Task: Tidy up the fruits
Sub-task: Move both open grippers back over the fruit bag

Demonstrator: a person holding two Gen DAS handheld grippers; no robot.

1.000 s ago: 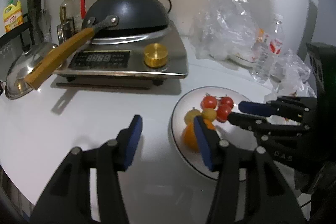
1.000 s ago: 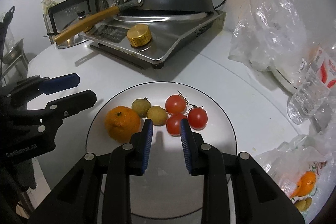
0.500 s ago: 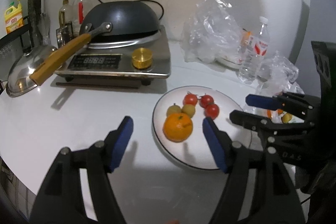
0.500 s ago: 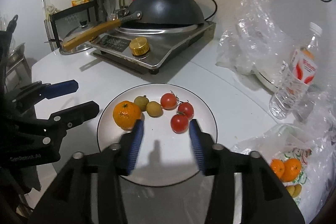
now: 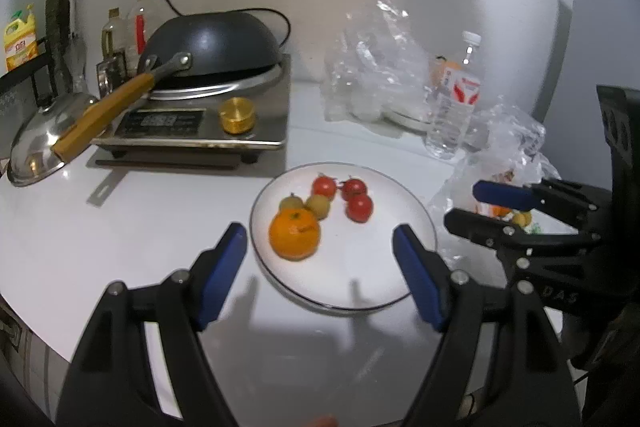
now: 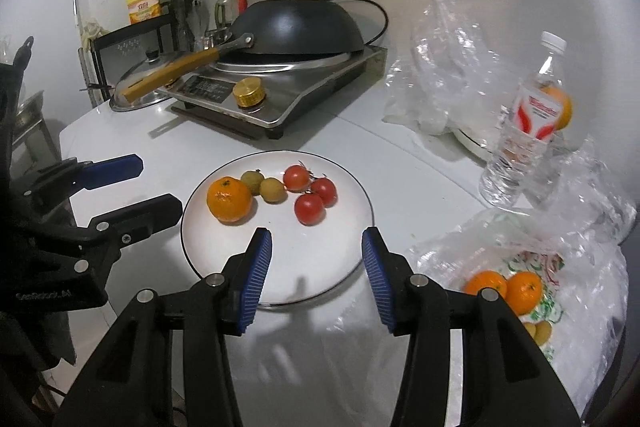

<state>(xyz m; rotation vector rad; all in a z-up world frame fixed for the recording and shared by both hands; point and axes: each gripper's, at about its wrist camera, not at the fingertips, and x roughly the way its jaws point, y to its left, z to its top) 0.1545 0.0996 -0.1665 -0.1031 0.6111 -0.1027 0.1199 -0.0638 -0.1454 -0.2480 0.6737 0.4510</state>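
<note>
On the white worktop [image 6: 132, 131] a round white plate with a thin dark rim [image 6: 352, 183] holds one orange mandarin [image 6: 229, 199], two small yellow-green fruits [image 6: 264, 185] and three red cherry tomatoes [image 6: 310, 191]. The left tool [image 5: 320, 259] stands wide, its jaws having just been opening, with nothing gripped. The right tool [image 6: 316, 263], its blue pads moderately apart after opening, is also empty; beside it a clear plastic bag [image 6: 532, 259] holds two more mandarins [image 6: 506, 289].
</note>
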